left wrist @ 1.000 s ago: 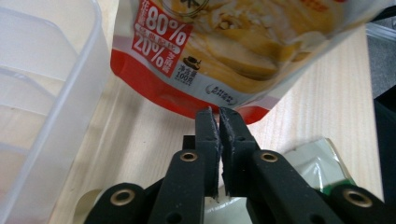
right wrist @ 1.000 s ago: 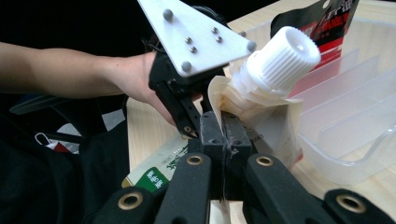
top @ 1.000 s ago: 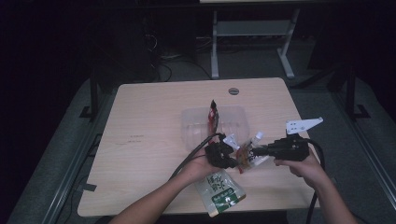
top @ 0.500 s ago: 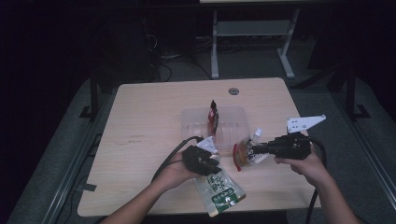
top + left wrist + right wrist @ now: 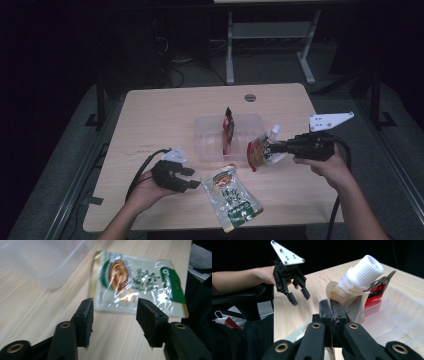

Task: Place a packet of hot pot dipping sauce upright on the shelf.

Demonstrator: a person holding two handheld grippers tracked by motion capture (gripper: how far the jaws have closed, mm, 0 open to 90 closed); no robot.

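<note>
Left gripper [image 5: 113, 315], jaws just opened and empty, faces the flat green-and-clear snack packet [image 5: 140, 283] lying crosswise just ahead.

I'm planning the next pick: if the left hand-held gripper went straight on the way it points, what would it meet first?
Probably the green snack packet lying flat on the table: it sits just beyond the left hand-held gripper, whose jaws have just been opening with nothing between them.
</note>
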